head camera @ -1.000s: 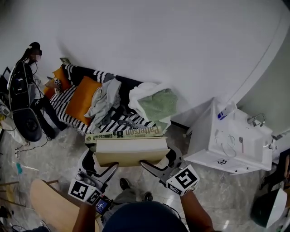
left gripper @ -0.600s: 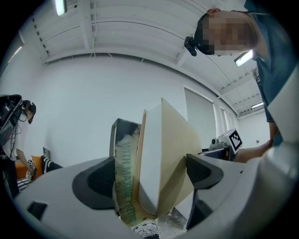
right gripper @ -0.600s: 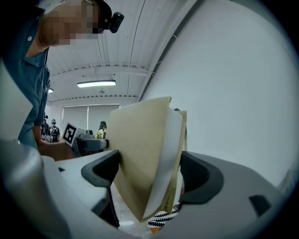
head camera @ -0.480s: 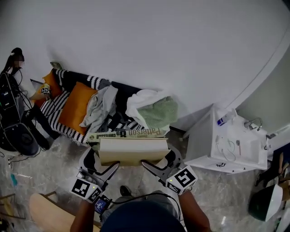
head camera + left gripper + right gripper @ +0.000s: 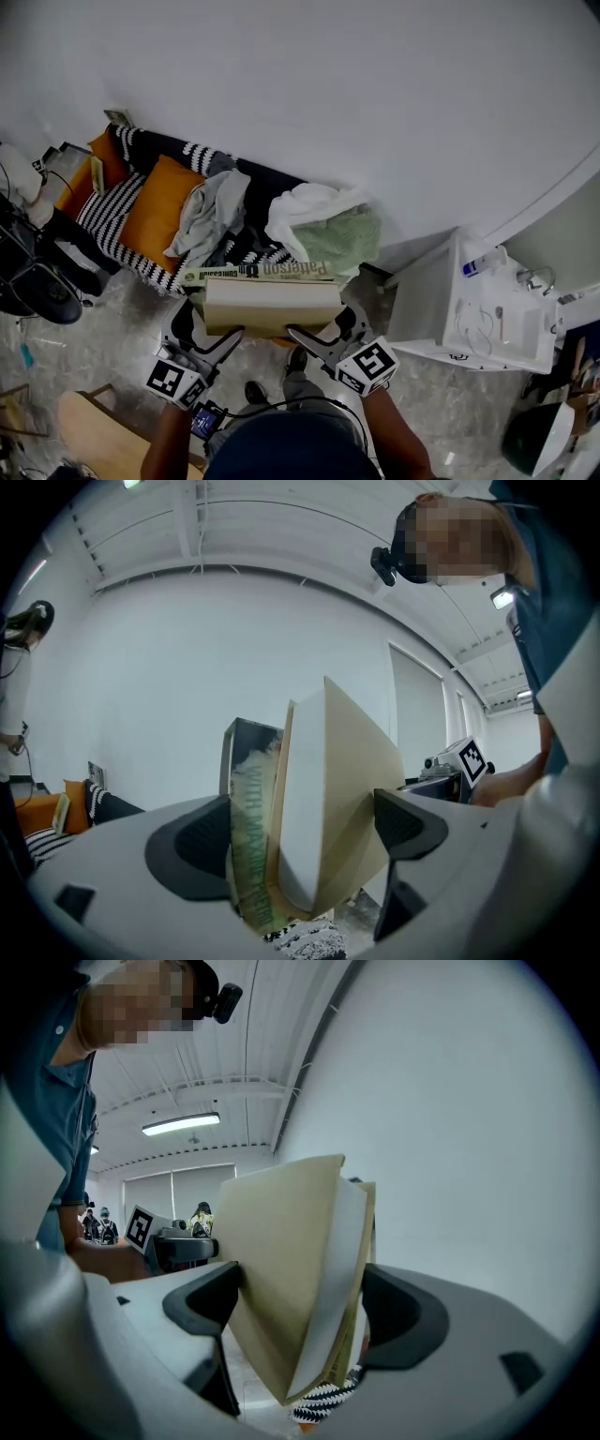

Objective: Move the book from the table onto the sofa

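Note:
A tan-covered book (image 5: 272,305) with cream pages is held level in front of me, and a green-spined book (image 5: 258,272) lies pressed against its far side. My left gripper (image 5: 202,336) is shut on the left end of the pair and my right gripper (image 5: 333,334) on the right end. In the left gripper view the left gripper (image 5: 300,832) clamps the books (image 5: 309,808) on edge. The right gripper (image 5: 300,1302) squeezes the tan book (image 5: 281,1269) in its own view. The black-and-white striped sofa (image 5: 112,206) lies just beyond the books.
On the sofa lie an orange cushion (image 5: 159,208), grey clothes (image 5: 214,208) and white and green towels (image 5: 323,230). A white cabinet (image 5: 469,314) stands to the right. A wooden seat (image 5: 94,427) is at my lower left, and black gear (image 5: 28,281) at the far left.
The books stay clamped between both grippers. The sofa has come a little nearer and shifted in view, and the person at the far left has dropped out of view.

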Action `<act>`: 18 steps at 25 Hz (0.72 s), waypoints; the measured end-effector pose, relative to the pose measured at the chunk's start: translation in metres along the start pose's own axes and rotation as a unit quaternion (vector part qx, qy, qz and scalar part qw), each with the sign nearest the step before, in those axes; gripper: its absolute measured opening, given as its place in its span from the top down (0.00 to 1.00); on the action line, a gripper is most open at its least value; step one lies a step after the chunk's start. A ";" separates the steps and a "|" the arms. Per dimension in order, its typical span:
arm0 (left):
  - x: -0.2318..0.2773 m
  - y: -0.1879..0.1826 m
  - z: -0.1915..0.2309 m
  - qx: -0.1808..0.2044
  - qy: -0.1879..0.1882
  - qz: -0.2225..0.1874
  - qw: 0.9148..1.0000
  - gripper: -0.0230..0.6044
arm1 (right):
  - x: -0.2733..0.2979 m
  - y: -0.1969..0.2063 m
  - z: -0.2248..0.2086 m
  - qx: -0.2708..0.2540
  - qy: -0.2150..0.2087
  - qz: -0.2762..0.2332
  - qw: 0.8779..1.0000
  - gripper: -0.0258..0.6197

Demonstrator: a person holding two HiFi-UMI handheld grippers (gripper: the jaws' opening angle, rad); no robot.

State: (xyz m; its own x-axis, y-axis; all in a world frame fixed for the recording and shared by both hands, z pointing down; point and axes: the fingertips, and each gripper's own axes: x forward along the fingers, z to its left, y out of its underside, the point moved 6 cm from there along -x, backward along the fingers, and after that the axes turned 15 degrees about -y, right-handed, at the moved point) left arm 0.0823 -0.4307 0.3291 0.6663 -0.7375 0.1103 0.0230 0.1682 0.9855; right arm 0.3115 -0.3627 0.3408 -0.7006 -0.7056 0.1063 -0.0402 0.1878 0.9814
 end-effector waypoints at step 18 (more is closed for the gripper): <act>0.136 0.051 0.029 -0.027 -0.070 0.049 0.996 0.21 | 0.053 0.044 -0.164 0.045 -0.068 0.020 0.996 0.30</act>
State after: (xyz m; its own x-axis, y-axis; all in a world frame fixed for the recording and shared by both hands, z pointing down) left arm 0.1530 -0.5413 0.3983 0.5572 -0.7987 0.2271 0.0056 0.2771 0.9608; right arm 0.3890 -0.5038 0.4158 -0.7922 -0.5990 0.1164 -0.0704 0.2792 0.9576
